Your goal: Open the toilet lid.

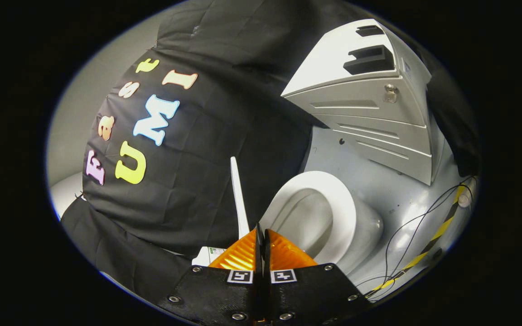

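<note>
the lid (239, 199) stands up on its edge beside the open seat (340, 203) of the toilet (369, 226), so the job looks almost done, and the jaws of the gripper (262, 236) are pressed together just under the lid, holding nothing.

Raised lid (239, 194) ahead of closed gripper (261, 235), toilet bowl (333, 217) beside, cabinet (369, 99) beyond

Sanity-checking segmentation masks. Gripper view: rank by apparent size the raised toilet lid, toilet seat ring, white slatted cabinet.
1. White slatted cabinet, largest.
2. Toilet seat ring.
3. Raised toilet lid, seen edge-on as a thin strip, so it looks smallest; its true face is hidden.
Gripper fingers are closed together, just below the lid edge.
</note>
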A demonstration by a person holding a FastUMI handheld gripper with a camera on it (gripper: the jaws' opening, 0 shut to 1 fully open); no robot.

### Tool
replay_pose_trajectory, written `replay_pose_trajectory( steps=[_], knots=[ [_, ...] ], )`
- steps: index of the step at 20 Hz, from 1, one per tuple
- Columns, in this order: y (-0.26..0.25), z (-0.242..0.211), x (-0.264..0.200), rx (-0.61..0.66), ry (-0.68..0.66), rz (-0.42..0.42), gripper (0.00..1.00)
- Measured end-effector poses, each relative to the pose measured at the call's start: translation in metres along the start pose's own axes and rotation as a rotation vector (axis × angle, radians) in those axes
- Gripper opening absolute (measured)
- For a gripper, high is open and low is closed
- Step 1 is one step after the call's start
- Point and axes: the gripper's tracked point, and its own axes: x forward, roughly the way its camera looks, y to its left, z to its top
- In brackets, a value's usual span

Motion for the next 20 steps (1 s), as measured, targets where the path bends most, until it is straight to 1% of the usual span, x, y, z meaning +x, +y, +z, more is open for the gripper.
replay_pose_trajectory(
  steps=[4,9,20],
  knots=[
    [0.008,-0.001,-0.003,0.002,-0.006,0.006,0.0],
    [0.031,-0.007,-0.006,-0.034,-0.016,0.026,0.0],
    [0.055,-0.013,-0.014,-0.058,-0.037,0.023,0.0]
  ],
)
